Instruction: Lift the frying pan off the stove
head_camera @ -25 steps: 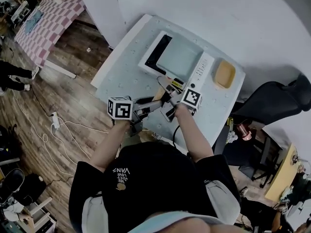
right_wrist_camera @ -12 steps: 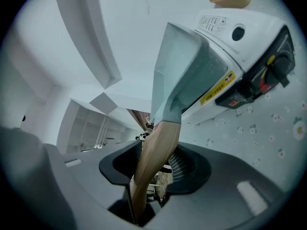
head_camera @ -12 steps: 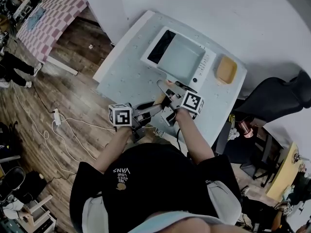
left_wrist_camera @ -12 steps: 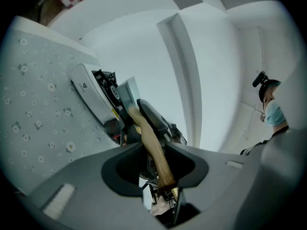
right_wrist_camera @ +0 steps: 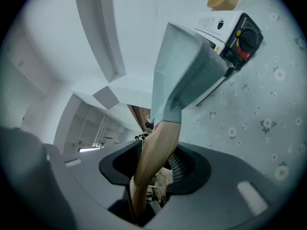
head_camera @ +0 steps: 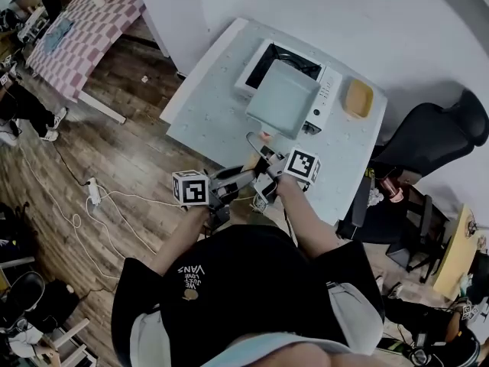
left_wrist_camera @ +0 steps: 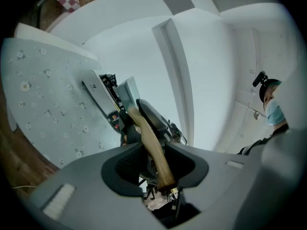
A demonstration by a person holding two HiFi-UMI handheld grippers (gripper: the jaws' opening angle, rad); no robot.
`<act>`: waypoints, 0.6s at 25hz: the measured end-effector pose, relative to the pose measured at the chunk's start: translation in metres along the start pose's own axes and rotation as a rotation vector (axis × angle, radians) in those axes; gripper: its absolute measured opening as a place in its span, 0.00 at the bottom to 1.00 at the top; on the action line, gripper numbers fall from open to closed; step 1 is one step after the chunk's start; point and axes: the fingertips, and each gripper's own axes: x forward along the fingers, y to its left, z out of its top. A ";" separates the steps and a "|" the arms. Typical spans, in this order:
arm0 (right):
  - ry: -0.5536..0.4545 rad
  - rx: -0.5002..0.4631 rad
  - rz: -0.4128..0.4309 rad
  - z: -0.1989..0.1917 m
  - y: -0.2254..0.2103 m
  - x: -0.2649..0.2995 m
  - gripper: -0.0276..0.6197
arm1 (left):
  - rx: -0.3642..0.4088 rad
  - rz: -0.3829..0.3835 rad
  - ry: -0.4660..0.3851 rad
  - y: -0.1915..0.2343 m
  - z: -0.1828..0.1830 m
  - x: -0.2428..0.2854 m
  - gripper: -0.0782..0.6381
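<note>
The square pale-green frying pan (head_camera: 284, 98) hangs over the near part of the white stove (head_camera: 325, 98), whose black top (head_camera: 294, 58) shows behind it. Its wooden handle (head_camera: 264, 136) runs back toward me. My left gripper (head_camera: 243, 177) and right gripper (head_camera: 263, 157) are both shut on that handle, the right one closer to the pan. In the left gripper view the handle (left_wrist_camera: 149, 145) passes between the closed jaws of the left gripper (left_wrist_camera: 153, 158), with the stove (left_wrist_camera: 98, 94) beyond. In the right gripper view the right gripper (right_wrist_camera: 156, 163) clamps the handle (right_wrist_camera: 158, 150) below the tilted pan (right_wrist_camera: 184, 75).
The stove stands on a pale flowered table (head_camera: 218, 109) against a white wall. A yellow bowl (head_camera: 357, 99) sits to the stove's right. A black chair (head_camera: 432, 147) is at the right, a checkered table (head_camera: 84, 29) far left, and cables (head_camera: 92, 197) lie on the wooden floor.
The pan has come off the stove top and shifted toward me, uncovering the black cooking surface. Both grippers drew back together with the handle in them.
</note>
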 end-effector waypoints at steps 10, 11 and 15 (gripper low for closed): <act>0.013 -0.019 -0.015 -0.085 0.011 -0.016 0.31 | -0.006 -0.016 -0.018 -0.021 -0.052 -0.067 0.31; 0.015 -0.019 -0.015 -0.094 0.013 -0.017 0.31 | -0.005 -0.017 -0.020 -0.023 -0.056 -0.074 0.31; 0.023 -0.024 -0.015 -0.127 0.019 -0.021 0.31 | 0.000 -0.012 -0.032 -0.030 -0.074 -0.102 0.31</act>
